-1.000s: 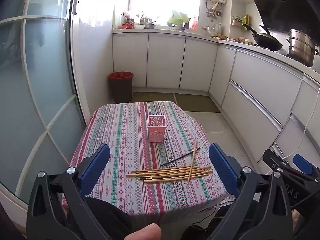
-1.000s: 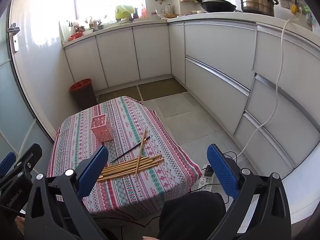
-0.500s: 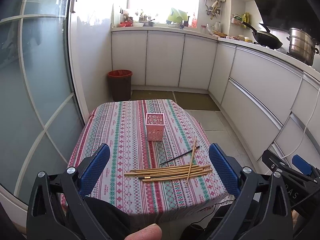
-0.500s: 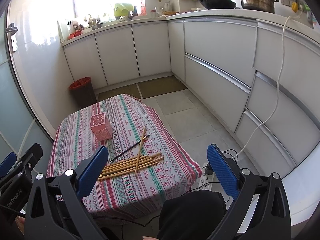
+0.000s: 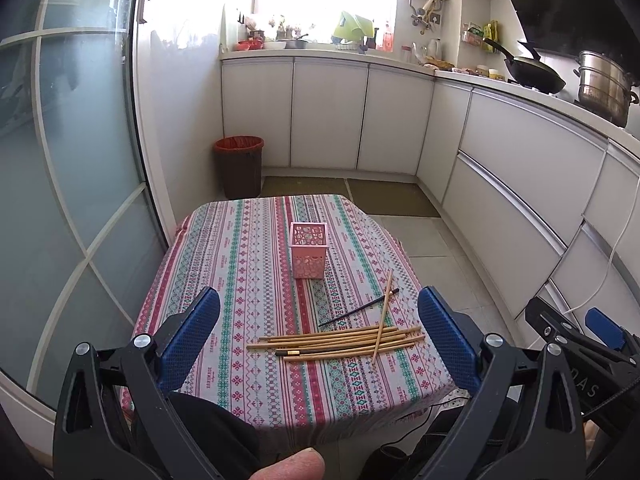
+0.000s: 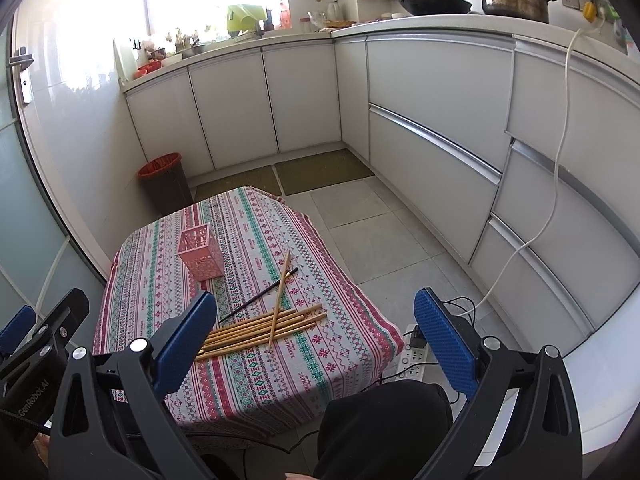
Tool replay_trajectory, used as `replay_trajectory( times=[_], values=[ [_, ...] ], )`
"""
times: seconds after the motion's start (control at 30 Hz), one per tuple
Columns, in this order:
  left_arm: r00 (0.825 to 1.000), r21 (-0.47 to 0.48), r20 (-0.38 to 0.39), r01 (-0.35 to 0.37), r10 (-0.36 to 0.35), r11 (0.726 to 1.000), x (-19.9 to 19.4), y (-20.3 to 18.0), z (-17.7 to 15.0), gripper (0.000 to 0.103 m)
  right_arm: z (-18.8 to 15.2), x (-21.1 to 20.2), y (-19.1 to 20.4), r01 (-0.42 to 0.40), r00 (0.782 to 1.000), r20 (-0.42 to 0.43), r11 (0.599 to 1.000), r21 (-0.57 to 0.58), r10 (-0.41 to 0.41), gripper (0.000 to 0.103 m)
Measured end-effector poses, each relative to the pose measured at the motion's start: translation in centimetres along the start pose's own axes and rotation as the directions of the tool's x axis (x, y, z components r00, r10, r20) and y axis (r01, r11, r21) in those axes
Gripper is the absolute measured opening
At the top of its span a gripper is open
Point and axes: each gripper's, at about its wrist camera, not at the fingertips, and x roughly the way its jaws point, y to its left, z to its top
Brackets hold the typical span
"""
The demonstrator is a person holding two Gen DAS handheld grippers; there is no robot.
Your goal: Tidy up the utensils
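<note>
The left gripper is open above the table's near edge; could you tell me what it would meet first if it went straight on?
Probably the chopsticks lying on the tablecloth: they sit midway between the left gripper's fingers. The pink holder lies beyond. Depth is uncertain.

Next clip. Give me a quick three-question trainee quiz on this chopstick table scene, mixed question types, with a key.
1. True or false: the pink holder already has chopsticks standing in it.
2. Multiple choice: the chopstick pile lies (A) nearer the grippers than the holder, (B) behind the holder, (C) on the floor.
3. Fill in: the left gripper and right gripper both hold ____.

Key: 1 false; 2 A; 3 nothing, both are open above the tablecloth.
</note>
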Motion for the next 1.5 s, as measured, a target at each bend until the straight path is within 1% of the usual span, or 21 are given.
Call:
replay_trajectory(
  times=[1.0,1.5],
  values=[
    [1.0,-0.003,-0.007,0.0,0.0,1.0,0.19,0.11,-0.12,0.095,-0.26,0.25,0.17,-0.006,1.0,-0.019,1.0,-0.001,0.006,0.096],
    [1.0,-0.007,-0.027,-0.006,0.005,1.0,0.7,0.45,-0.64,0.095,-0.25,0.82,0.18,-0.006,0.999,-0.032,1.0,0.003,0.006,0.096]
  ],
)
